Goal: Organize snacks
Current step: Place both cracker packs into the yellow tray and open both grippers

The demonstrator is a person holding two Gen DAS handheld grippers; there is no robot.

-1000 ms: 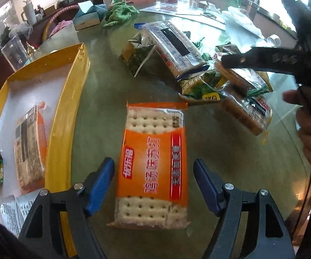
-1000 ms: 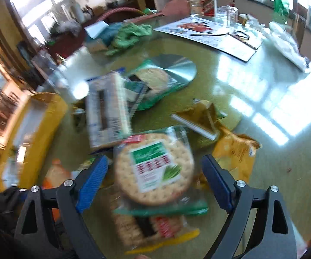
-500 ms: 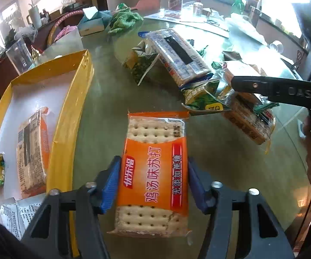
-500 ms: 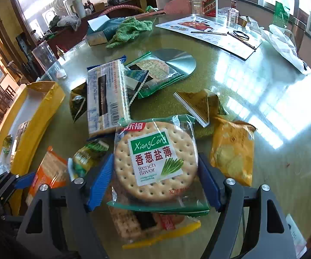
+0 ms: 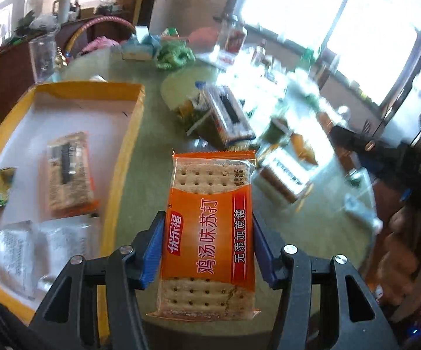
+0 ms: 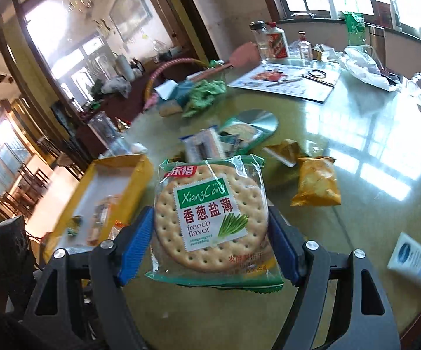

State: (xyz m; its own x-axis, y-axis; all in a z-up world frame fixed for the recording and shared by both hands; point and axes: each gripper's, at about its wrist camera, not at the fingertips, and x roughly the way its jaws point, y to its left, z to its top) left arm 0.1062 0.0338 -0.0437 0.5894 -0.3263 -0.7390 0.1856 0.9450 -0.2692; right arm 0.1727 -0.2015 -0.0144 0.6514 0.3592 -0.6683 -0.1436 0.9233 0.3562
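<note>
My left gripper [image 5: 207, 250] is shut on an orange pack of square soda crackers [image 5: 209, 233] and holds it above the green table, just right of the yellow tray [image 5: 128, 145]. The tray holds an orange cracker pack [image 5: 69, 172], a small green packet [image 5: 0, 188] and white sachets [image 5: 32, 242]. My right gripper [image 6: 210, 245] is shut on a green pack of round crackers [image 6: 210, 218] and holds it lifted off the table. The yellow tray [image 6: 140, 175] lies to its left.
Loose snacks remain on the round glass table [image 6: 371, 151]: a blue-edged cracker pack [image 5: 228, 116], a yellow chip bag [image 6: 317, 185], green packs [image 6: 239, 131]. A green cloth [image 6: 204, 93], bottles [image 6: 274, 43], papers [image 6: 286, 81] and a white tube [image 6: 415, 259] lie around.
Both grippers closed on their packs and lifted them off the table. The left one has risen and tilted up with the orange pack, the right one with the round crackers.
</note>
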